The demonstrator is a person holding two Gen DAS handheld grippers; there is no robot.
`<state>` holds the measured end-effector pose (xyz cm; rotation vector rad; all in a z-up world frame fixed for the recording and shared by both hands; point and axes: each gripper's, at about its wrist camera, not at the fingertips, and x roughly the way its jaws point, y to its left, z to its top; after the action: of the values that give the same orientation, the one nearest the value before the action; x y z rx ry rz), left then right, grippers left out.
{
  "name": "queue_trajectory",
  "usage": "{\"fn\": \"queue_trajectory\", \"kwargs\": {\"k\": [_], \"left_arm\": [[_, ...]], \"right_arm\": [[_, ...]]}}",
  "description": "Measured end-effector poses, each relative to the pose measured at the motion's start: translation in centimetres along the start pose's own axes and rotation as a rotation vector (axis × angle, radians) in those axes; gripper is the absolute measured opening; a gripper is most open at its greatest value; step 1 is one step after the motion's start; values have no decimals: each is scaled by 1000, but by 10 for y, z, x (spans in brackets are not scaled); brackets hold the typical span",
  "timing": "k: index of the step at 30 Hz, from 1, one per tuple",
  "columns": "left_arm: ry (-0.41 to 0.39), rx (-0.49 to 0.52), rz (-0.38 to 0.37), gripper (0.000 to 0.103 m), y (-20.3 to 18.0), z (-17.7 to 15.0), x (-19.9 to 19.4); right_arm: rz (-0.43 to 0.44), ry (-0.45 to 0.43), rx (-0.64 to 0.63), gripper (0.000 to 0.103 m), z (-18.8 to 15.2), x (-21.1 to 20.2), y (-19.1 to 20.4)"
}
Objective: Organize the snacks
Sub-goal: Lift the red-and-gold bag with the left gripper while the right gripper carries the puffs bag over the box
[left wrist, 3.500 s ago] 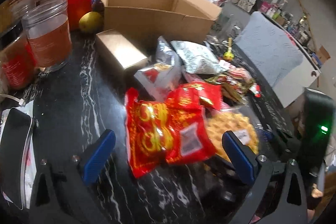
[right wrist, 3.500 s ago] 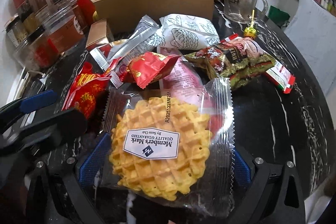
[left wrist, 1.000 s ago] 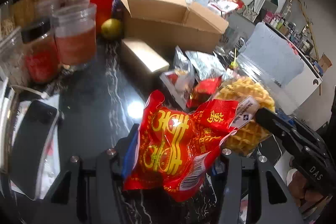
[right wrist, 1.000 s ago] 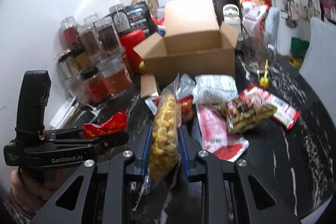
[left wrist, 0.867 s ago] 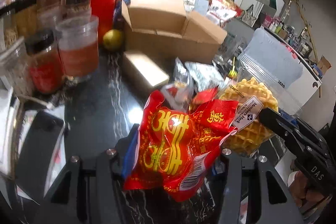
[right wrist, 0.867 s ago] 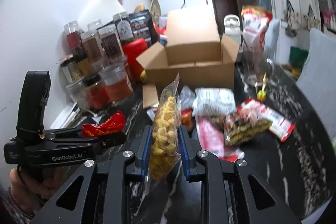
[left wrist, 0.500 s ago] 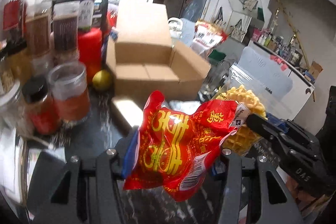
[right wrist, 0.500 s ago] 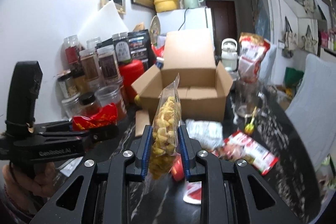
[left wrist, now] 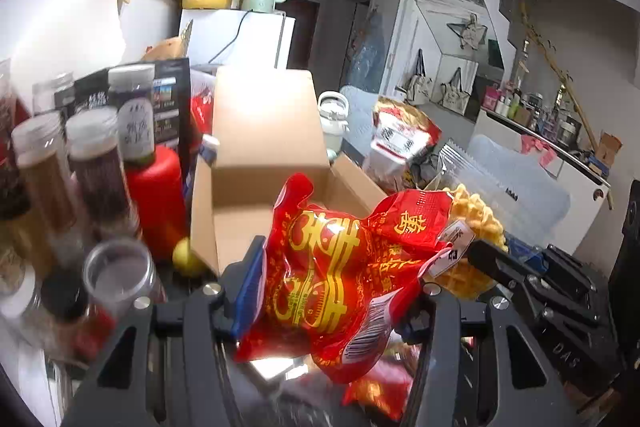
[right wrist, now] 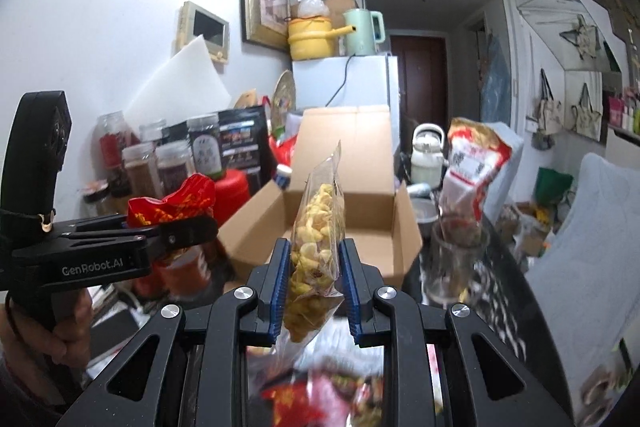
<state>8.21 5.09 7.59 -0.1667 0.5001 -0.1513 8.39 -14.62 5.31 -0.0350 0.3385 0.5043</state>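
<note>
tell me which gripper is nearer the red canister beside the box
Left. The left gripper, holding the red packet, hangs just in front of the red canister; the right gripper, holding the waffle pack, faces the cardboard box, farther off.

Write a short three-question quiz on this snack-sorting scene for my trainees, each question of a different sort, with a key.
1. True or false: the right claw is shut on a waffle pack.
2. Multiple choice: what does the left claw hold? A. a glass jar B. a red packet C. a lemon
3. Fill in: ahead of both claws stands an open cardboard ___.

Key: 1 true; 2 B; 3 box.
</note>
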Motion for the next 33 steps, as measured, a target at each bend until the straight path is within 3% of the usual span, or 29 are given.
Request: {"fn": "queue_trajectory", "kwargs": {"k": [8, 15, 22, 33], "left_arm": [[-29, -5, 9, 53, 8, 38, 47], [-5, -13, 60, 53, 17, 53, 89], [78, -21, 111, 53, 29, 47, 130], [184, 1, 152, 53, 35, 31, 168]], "right_arm": [[-12, -26, -19, 25, 29, 48, -17], [-8, -54, -53, 25, 47, 86, -24], [-3, -20, -54, 25, 41, 122, -31], [-66, -3, -27, 25, 21, 150, -37]]}}
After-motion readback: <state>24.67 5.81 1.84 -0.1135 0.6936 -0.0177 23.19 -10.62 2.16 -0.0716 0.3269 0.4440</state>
